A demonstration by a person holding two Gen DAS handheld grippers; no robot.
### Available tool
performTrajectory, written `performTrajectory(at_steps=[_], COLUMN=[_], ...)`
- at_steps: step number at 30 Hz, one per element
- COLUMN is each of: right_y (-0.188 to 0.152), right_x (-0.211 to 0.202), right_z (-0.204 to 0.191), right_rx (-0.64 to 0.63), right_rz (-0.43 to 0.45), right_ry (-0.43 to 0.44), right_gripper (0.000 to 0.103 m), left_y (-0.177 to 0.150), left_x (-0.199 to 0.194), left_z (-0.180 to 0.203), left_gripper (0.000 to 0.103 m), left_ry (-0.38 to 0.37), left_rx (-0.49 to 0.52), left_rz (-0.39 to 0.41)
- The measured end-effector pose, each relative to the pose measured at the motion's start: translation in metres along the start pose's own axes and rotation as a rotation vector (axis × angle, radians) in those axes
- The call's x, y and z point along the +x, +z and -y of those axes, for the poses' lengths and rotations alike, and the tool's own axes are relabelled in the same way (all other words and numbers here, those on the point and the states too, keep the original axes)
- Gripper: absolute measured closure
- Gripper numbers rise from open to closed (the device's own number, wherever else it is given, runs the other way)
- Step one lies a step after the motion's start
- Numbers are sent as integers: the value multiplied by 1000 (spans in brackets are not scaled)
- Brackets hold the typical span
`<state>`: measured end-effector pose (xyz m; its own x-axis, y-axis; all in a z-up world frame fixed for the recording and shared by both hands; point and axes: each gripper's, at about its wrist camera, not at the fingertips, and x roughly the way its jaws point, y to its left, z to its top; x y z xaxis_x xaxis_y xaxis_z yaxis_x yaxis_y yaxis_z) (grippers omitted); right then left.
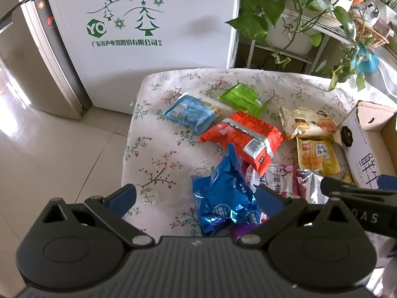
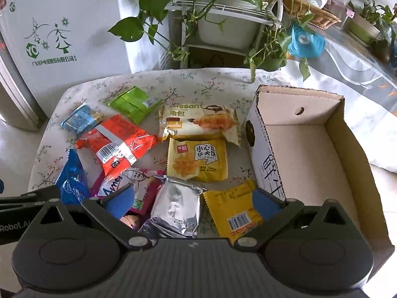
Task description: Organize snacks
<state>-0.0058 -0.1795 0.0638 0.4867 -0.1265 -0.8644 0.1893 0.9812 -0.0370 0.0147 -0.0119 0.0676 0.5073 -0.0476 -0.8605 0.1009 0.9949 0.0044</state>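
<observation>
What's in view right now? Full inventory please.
green packet: 1, green, far left of cloth
light blue packet: 1, far left edge
red packet: 1, red-orange, centre-left
croissant packet: 1, cream, centre
waffle packets: 2, yellow, beside box
silver packet: 1, near edge
pink packet: 1, near left
shiny blue packets: at least 1, near left
cardboard box: 1, empty, right
floral cloth: 1, covering table
left gripper: jaws open
right gripper: jaws open

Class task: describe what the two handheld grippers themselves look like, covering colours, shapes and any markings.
Both the left gripper and right gripper are matte black, with a ribbed body, two round pivot housings, silver pins and angular links ending in blue finger pads. White lettering marks their sides. No cables, hands or sleeves show.
</observation>
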Motion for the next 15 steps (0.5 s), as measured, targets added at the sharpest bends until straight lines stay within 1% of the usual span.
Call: performTrajectory(at_steps=[15], right_y=[-1], right_x=[4], right_z=[0], right_rx=[-2], right_rz=[-16], right_ry=[-12], right_gripper=[0], left_y=[-1], left_x=[4], left_z=[2], left_gripper=[2], left_ry=[8], left_rx=[-8], left_rz=[-16])
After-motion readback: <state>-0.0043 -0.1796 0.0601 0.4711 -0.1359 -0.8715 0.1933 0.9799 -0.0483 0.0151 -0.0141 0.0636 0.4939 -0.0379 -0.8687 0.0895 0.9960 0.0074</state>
